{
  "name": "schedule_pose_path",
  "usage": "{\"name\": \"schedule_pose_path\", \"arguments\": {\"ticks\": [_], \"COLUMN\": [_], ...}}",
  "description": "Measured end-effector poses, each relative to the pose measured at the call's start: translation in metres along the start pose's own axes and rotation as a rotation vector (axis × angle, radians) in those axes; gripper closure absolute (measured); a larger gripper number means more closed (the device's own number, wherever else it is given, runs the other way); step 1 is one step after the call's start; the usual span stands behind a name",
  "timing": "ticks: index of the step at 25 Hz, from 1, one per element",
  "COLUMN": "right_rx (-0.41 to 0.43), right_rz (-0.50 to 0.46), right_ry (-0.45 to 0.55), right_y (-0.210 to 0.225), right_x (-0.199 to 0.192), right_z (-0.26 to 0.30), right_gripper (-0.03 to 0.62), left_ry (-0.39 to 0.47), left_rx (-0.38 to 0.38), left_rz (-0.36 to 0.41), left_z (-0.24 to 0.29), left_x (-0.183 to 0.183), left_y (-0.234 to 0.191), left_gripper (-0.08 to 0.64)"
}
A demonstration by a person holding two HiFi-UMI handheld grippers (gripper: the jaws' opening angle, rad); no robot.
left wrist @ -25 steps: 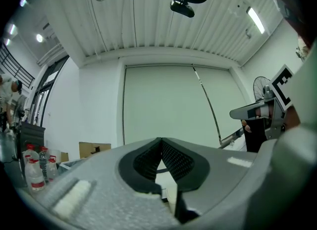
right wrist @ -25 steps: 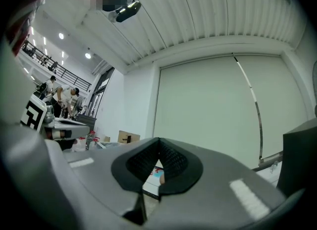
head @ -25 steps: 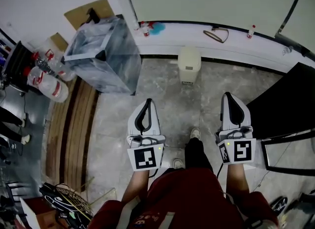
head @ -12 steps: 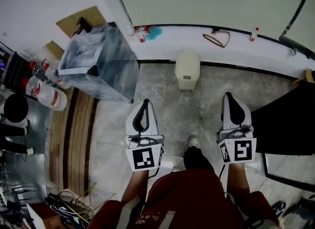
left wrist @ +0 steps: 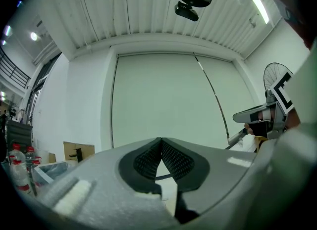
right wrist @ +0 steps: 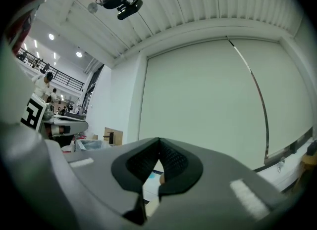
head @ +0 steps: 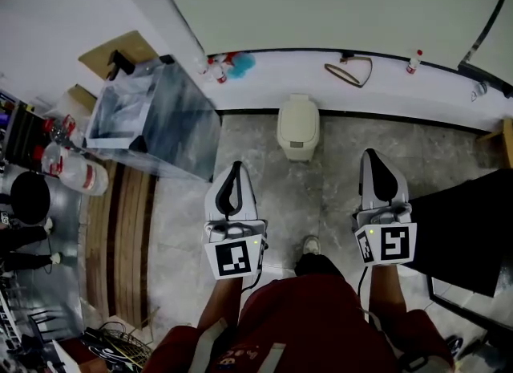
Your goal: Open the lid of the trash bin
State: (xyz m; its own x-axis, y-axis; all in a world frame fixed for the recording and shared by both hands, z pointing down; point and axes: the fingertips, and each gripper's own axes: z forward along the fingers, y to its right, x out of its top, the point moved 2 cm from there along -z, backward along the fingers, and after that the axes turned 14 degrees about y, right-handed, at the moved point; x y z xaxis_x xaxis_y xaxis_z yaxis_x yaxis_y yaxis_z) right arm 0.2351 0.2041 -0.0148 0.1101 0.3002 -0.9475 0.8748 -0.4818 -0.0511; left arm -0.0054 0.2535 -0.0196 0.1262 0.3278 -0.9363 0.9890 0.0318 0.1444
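The trash bin (head: 298,127) is small and cream-coloured, its lid down, standing on the stone floor against a white ledge (head: 417,87). Both grippers are held level, side by side, short of the bin and apart from it. My left gripper (head: 238,165) is shut with nothing between its pads, to the bin's near left. The right gripper (head: 371,155) is shut and empty too, to the bin's near right. In the left gripper view the jaw tips (left wrist: 161,140) meet against a pale wall, and in the right gripper view the tips (right wrist: 159,140) meet likewise. The bin does not show clearly in either gripper view.
A large clear plastic-lined box (head: 152,115) stands left of the bin, with water bottles (head: 74,167) and cardboard (head: 120,49) beyond it. Small bottles (head: 218,65) and a strap (head: 349,70) lie on the ledge. A black panel (head: 461,223) is at the right. The person's shoe (head: 311,245) is between the grippers.
The person has stepped forward: the bin, the box and the ledge have slid nearer and lower in the head view. Both grippers keep their place and stay shut.
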Motion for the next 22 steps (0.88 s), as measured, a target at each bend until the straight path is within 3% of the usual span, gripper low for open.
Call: {"name": "schedule_pose_path", "arguments": {"ticks": [9, 18, 22], "right_rx": [0.012, -0.005, -0.022], "right_rz": [0.037, -0.005, -0.039], "right_ry": [-0.001, -0.015, -0.016], "right_y": [0.024, -0.003, -0.021], "right_x": [-0.025, -0.046, -0.051], "right_z": [0.044, 0.083, 0.109], "right_gripper": [0.594, 0.594, 0.593], "left_ry": [0.003, 0.01, 0.064], "left_rx": [0.001, -0.013, -0.05], "left_rz": [0.019, -0.024, -0.043], "left_z": [0.048, 0.073, 0.094], "left_x": [-0.015, -0.047, -0.056], "left_y": [0.004, -0.041, -0.066], "left_gripper": [0.555, 0.555, 0.555]}}
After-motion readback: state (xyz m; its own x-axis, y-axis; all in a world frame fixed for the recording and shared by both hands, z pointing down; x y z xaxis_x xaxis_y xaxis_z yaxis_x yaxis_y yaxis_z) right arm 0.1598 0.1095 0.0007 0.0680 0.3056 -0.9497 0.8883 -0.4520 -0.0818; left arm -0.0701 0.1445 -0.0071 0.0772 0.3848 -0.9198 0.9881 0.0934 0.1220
